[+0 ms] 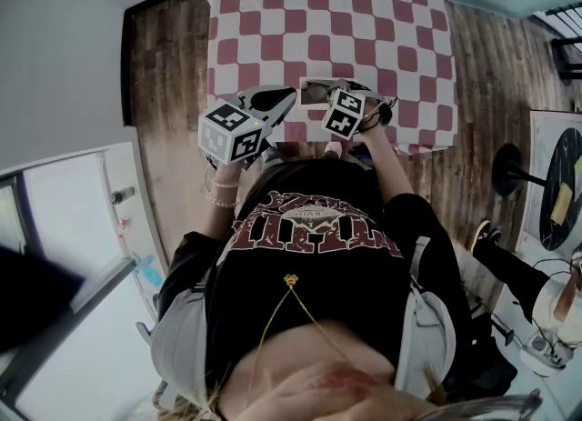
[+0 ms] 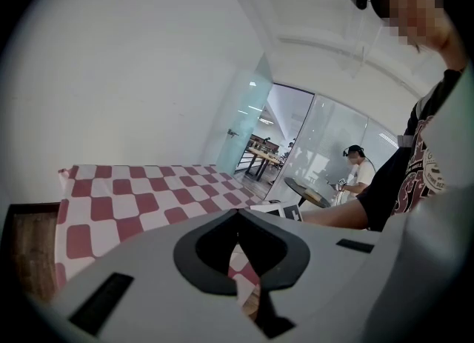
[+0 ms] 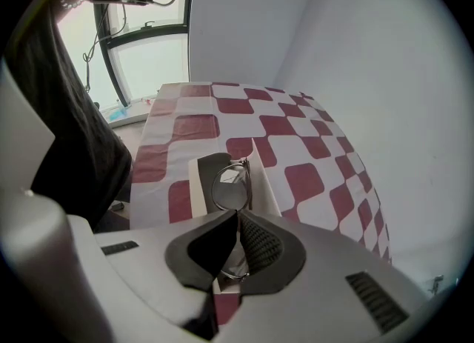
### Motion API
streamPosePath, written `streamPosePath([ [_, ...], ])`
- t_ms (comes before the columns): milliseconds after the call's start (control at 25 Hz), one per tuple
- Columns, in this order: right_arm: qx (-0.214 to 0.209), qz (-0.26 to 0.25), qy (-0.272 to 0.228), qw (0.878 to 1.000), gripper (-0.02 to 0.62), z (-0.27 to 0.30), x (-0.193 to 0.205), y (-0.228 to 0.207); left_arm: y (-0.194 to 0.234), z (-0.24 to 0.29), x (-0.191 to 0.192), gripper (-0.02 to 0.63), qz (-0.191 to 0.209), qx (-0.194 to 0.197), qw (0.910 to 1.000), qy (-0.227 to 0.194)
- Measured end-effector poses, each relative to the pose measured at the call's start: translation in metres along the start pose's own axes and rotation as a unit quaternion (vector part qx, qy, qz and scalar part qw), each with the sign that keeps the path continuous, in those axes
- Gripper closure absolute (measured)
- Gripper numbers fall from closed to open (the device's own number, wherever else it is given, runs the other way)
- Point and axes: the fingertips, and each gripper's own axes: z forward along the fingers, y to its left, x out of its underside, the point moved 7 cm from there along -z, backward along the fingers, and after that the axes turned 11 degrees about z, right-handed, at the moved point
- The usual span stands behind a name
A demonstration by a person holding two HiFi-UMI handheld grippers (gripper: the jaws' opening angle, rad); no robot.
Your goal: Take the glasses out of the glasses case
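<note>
The glasses case (image 3: 195, 186) lies open on the checked tablecloth (image 1: 318, 19) near the table's front edge, cream outside and dark inside. My right gripper (image 3: 237, 215) is shut on the thin metal-rimmed glasses (image 3: 231, 188) at their middle, one lens above the jaws and one below, over the case. In the head view the glasses (image 1: 316, 92) sit between both grippers, with the right gripper (image 1: 329, 96) reaching in from the right. My left gripper (image 1: 291, 95) points in from the left, just beside the case. Its jaws (image 2: 238, 214) are shut with nothing in them.
The table's front edge runs right under both grippers, with the person's body close behind. Wooden floor surrounds the table. A round dark table (image 1: 564, 183) and another seated person (image 1: 509, 269) are at the right, and a window (image 3: 148, 60) is past the table's left end.
</note>
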Motion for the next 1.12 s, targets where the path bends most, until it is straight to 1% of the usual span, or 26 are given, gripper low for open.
streamPosePath([
  [200, 0.002, 0.007, -0.008, 1.000, 0.569, -0.006, 0.002, -0.001, 0.000, 0.003, 0.004, 0.606, -0.004, 0.003, 1.0000, 0.000],
  [440, 0.020, 0.006, -0.019, 1.000, 0.569, -0.009, 0.002, -0.003, 0.003, 0.001, 0.006, 0.606, -0.007, -0.001, 1.0000, 0.001],
  [720, 0.027, -0.005, -0.021, 0.999, 0.569, -0.017, 0.001, -0.003, 0.005, 0.001, 0.009, 0.606, -0.010, -0.003, 0.9999, 0.003],
  [920, 0.028, -0.001, -0.030, 0.999, 0.569, -0.028, -0.003, -0.004, 0.006, 0.002, 0.009, 0.606, -0.014, -0.004, 0.9999, -0.003],
  [1120, 0.034, -0.010, -0.032, 0.999, 0.568, -0.038, -0.004, -0.003, 0.005, 0.005, 0.012, 0.606, -0.013, -0.001, 0.9999, 0.002],
])
